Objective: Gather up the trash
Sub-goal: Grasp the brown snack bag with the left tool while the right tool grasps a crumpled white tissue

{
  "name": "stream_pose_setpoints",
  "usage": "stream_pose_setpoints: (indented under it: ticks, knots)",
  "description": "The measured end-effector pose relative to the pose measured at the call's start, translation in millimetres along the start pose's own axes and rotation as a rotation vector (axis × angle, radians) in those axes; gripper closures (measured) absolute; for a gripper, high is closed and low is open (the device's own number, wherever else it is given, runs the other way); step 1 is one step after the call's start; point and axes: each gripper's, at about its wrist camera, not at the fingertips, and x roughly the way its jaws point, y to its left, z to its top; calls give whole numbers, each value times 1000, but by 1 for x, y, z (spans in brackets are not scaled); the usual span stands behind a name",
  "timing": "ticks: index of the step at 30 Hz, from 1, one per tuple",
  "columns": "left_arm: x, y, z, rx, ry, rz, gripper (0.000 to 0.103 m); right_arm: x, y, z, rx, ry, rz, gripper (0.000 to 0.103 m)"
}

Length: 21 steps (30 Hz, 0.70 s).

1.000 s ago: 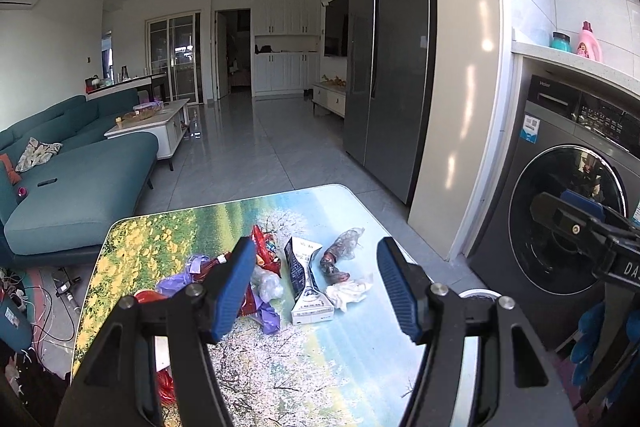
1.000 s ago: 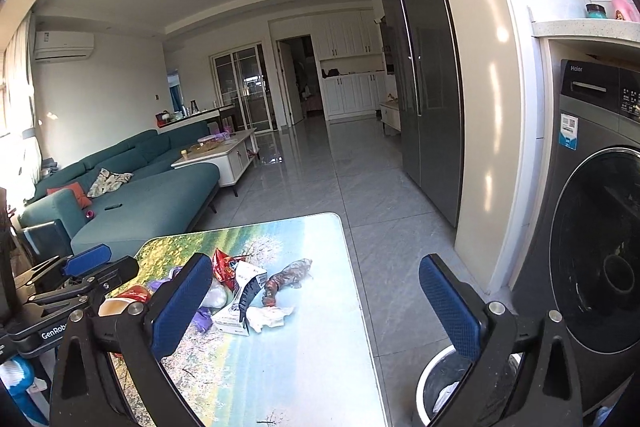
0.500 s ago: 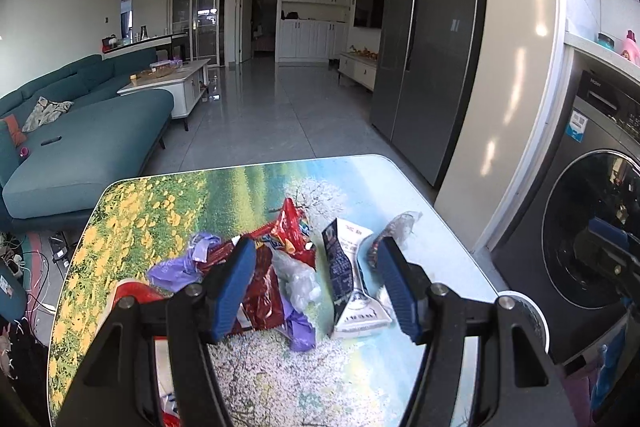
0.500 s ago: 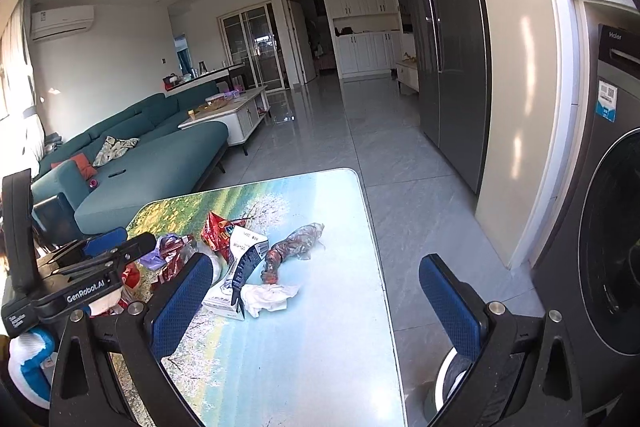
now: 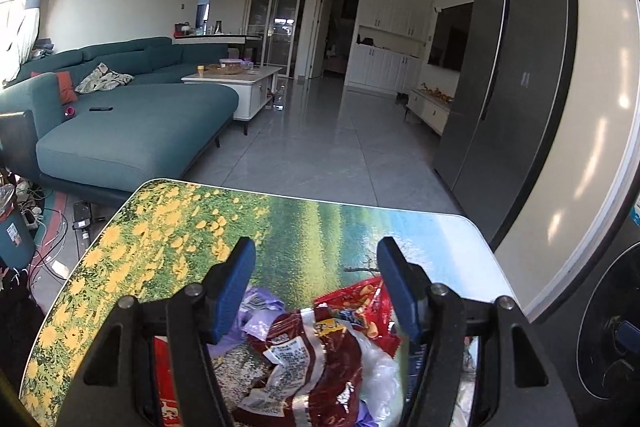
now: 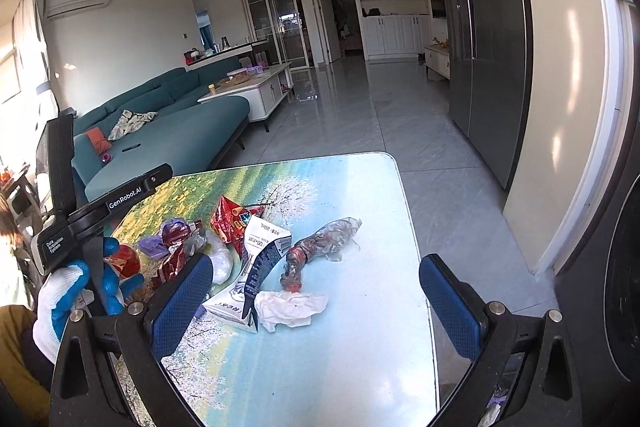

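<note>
My left gripper [image 5: 316, 285] had jaws apart, gripping nothing, w/ a dark red wrapper [image 5: 308, 359] lying between and below the fingers. My right gripper [image 6: 316, 301] was wide open too, empty, over the table [image 6: 360, 367]. Just ahead of it: crumpled tissue [image 6: 290, 307], flattened carton [image 6: 256, 267], clear plastic wrap [image 6: 324, 243]. Trash all sat mid-table, left of the washer [image 5: 608, 327].
</note>
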Motion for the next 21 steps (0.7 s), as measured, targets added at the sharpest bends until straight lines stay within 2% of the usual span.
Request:
stream_pose_setpoints:
  ticks: [6,12,18,21]
  knots:
    - [-3,30,-2,2,6,64,42,18,11,2,-8,24,27,0]
    - [-4,56,-9,19,44,96,42,31,15,-3,-12,53,31,0]
    - [-18,52,-15,61,72,27,42,45,10,-11,-2,106,26,0]
    - [-27,36,-18,91,86,-34,42,51,7,-15,-5,131,31,8]
